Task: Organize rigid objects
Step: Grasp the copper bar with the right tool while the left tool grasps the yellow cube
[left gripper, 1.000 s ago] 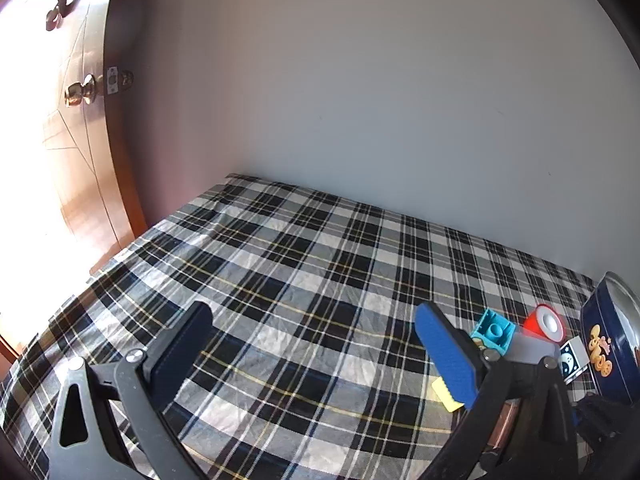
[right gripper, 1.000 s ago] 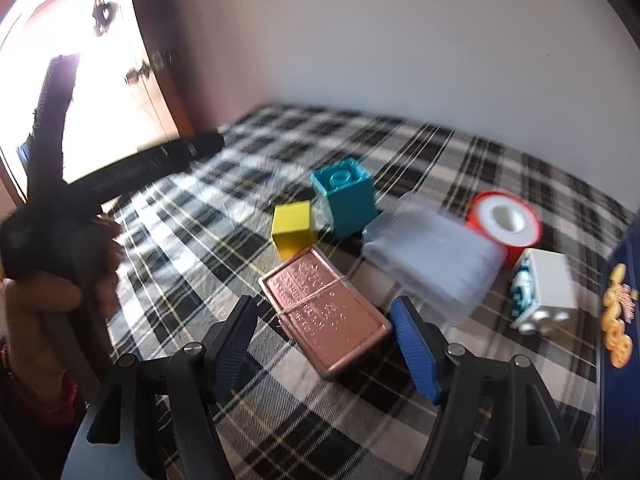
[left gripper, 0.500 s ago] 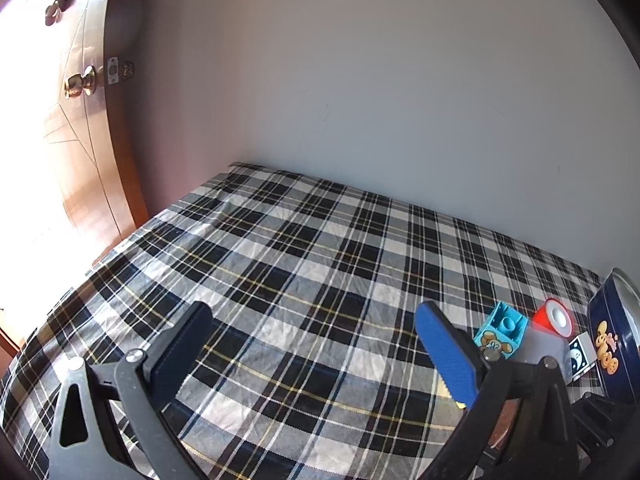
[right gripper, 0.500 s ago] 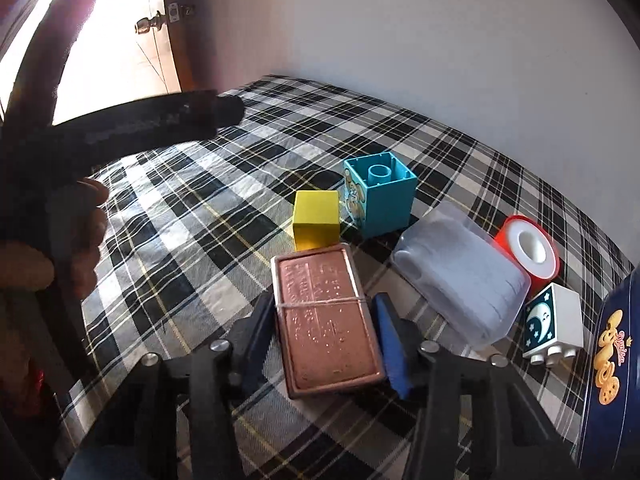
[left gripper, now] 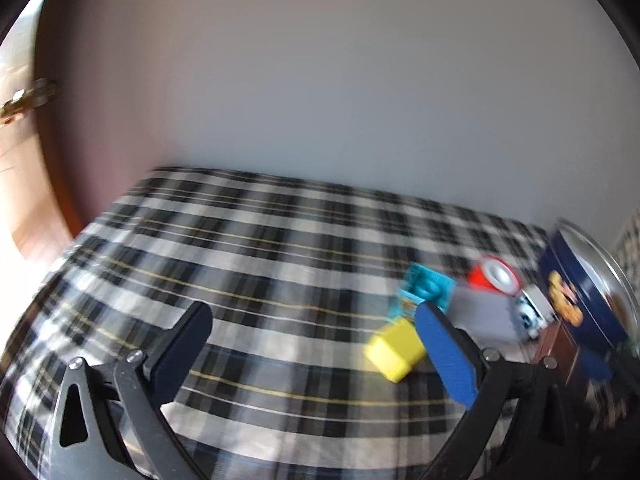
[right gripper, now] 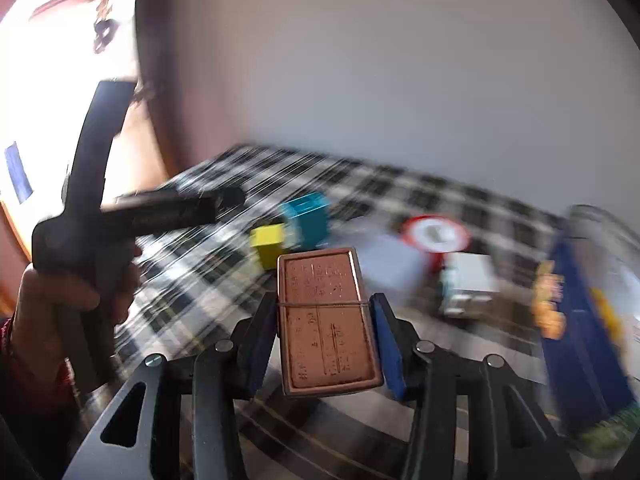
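My right gripper (right gripper: 323, 300) is shut on a flat copper-coloured tin (right gripper: 326, 320), its blue pads pressing the tin's long sides, and holds it above the plaid cloth (right gripper: 192, 280). Behind the tin lie a yellow cube (right gripper: 268, 244), a teal block (right gripper: 308, 220), a clear plastic box (right gripper: 390, 268), a red tape roll (right gripper: 434, 236) and a white block (right gripper: 470, 284). My left gripper (left gripper: 312, 316) stands open over the cloth with nothing between its fingers. The yellow cube (left gripper: 394, 350) and teal block (left gripper: 426, 288) sit just beside its right finger.
A round dark-blue cookie tin (right gripper: 576, 320) stands at the right, also seen as the cookie tin (left gripper: 576, 292) in the left wrist view. A grey wall runs along the far edge of the cloth and a wooden door is at the left. A person's hand (right gripper: 60, 300) grips the left tool.
The right gripper closed on the copper tin and lifted it off the cloth. The left gripper swung right, bringing the blocks and cookie tin closer in its view.
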Demonstrator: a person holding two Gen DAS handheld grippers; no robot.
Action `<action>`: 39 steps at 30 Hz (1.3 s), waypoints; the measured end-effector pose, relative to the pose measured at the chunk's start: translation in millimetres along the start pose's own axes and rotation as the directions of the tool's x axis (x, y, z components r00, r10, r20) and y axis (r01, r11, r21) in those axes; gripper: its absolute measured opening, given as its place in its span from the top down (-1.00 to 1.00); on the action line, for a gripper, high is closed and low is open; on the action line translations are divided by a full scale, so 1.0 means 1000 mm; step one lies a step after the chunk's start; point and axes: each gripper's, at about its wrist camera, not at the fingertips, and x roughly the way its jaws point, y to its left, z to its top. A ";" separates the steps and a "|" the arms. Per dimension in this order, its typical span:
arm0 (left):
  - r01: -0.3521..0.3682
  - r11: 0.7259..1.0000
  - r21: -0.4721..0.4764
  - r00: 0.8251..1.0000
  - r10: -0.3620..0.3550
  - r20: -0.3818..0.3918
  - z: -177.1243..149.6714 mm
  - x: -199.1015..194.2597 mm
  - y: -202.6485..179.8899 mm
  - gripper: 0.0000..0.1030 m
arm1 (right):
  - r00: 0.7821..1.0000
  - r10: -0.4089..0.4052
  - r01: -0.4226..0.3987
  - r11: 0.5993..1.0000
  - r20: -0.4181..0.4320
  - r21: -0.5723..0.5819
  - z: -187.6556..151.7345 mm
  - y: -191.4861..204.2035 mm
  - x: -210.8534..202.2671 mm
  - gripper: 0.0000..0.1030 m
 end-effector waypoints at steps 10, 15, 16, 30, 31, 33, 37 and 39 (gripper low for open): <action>-0.056 0.992 0.116 0.989 0.071 -0.129 0.000 0.034 -0.052 -0.71 | 0.991 -0.080 0.079 0.997 0.105 0.014 0.003 -0.024 -0.028 0.05; -0.085 0.996 0.035 0.979 0.090 -0.183 -0.002 0.039 -0.033 -0.65 | 0.991 -0.058 0.054 0.998 0.118 0.033 0.003 -0.028 -0.036 0.04; -0.080 0.997 0.003 0.976 0.079 -0.204 -0.003 0.040 -0.024 -0.45 | 0.991 -0.058 0.053 0.998 0.118 0.040 0.004 -0.030 -0.036 0.04; -0.089 0.995 -0.034 0.970 0.079 -0.229 -0.006 0.035 -0.003 -0.13 | 0.994 -0.040 0.036 0.998 0.098 0.049 -0.002 -0.028 -0.033 0.04; -0.091 0.995 -0.027 0.970 0.083 -0.230 -0.006 0.035 -0.004 0.05 | 0.994 -0.042 0.037 0.998 0.099 0.050 -0.002 -0.028 -0.033 0.04; -0.097 0.995 -0.014 0.969 0.091 -0.229 -0.005 0.036 -0.004 0.40 | 0.994 -0.044 0.039 0.998 0.100 0.054 -0.002 -0.029 -0.034 0.04; -0.088 0.996 -0.025 0.971 0.081 -0.225 -0.004 0.034 -0.003 0.55 | 0.993 -0.043 0.035 0.997 0.109 0.071 -0.001 -0.034 -0.035 0.04; -0.076 0.996 -0.044 0.975 0.066 -0.212 -0.004 0.032 0.000 0.55 | 0.991 -0.050 0.041 0.996 0.120 0.080 0.000 -0.036 -0.038 0.04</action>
